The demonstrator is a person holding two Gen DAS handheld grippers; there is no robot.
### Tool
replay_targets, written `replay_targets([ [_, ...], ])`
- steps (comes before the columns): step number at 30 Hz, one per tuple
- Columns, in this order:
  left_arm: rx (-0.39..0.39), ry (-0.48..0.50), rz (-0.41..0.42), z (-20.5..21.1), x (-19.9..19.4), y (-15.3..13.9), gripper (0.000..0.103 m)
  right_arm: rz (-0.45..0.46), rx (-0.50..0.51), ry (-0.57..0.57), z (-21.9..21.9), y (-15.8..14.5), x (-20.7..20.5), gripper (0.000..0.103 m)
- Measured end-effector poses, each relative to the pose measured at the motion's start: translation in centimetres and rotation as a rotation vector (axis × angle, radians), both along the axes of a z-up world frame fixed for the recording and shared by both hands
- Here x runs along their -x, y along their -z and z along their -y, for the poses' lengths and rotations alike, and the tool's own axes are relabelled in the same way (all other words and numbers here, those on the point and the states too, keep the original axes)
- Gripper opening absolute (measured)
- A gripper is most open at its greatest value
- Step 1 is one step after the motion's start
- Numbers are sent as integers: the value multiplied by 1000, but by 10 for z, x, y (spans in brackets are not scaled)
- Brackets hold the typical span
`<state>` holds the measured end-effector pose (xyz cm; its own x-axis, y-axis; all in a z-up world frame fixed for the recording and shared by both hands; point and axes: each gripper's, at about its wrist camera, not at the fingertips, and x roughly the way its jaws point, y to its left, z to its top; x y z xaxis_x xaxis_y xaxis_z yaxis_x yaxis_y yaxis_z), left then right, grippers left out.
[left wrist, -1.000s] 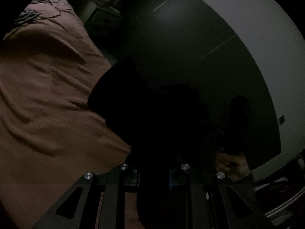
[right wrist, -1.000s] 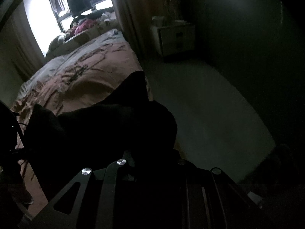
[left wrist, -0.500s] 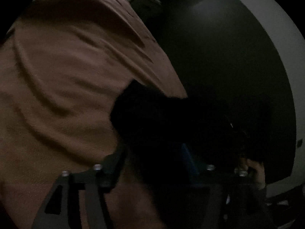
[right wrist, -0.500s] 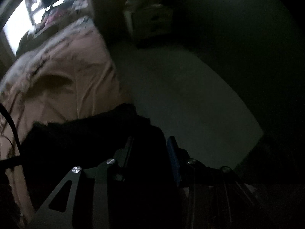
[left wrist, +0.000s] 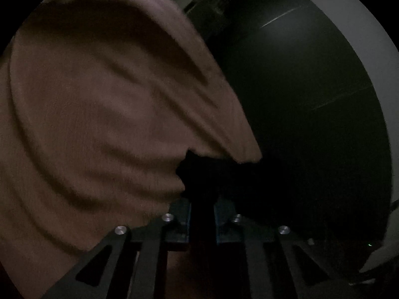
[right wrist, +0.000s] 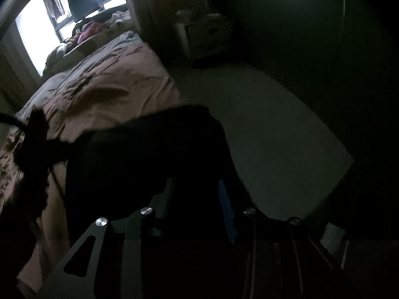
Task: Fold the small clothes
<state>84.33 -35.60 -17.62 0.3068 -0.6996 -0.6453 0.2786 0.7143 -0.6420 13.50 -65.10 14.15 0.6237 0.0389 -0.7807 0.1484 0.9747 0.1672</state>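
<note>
A black garment (left wrist: 199, 172) lies at the edge of the pink-brown bed cover (left wrist: 99, 112). In the left wrist view my left gripper (left wrist: 202, 204) is low over the bed, its jaws closing, and the blue pads (left wrist: 187, 214) pinch a strip of the black cloth. In the right wrist view the same garment (right wrist: 149, 149) spreads from the bed's edge over my right gripper (right wrist: 197, 189). Its jaws are closing too, with a bunch of black cloth filling the gap beside the blue pad (right wrist: 225, 204). The dark room hides the garment's shape.
The bed (right wrist: 112, 82) runs back to a bright window (right wrist: 32, 32), with a heap of clothes (right wrist: 92, 28) at its far end. A pale floor (right wrist: 261, 124) lies to the right and a white nightstand (right wrist: 207, 35) stands by the wall. A dark wall (left wrist: 311, 99) faces the left gripper.
The left gripper dropped closer to the bed; its jaws spread half a second ago and have come back together on the cloth. The right gripper's jaws widened slightly, and it shifted sideways along the bed's edge.
</note>
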Motion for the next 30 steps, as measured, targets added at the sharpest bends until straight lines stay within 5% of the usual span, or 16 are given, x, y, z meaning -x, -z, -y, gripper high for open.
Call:
replay_targets([
  [7,-61,-12,0,-9,3,-2,17,-9,-35,27,32,22,41,27],
  [10,-82,1,-8,-11,9,-3,22,-16,-18,69,54,32,55,15],
  [16,-118,16,10,-20,34,-10,29,5,-30,148,89,17,96,15],
  [23,-133,62,33,-22,77,-26,33,35,4,94,78,-11,117,19],
  [30,-139,150,11,-9,126,-26,33,36,19,23,58,3,118,19],
])
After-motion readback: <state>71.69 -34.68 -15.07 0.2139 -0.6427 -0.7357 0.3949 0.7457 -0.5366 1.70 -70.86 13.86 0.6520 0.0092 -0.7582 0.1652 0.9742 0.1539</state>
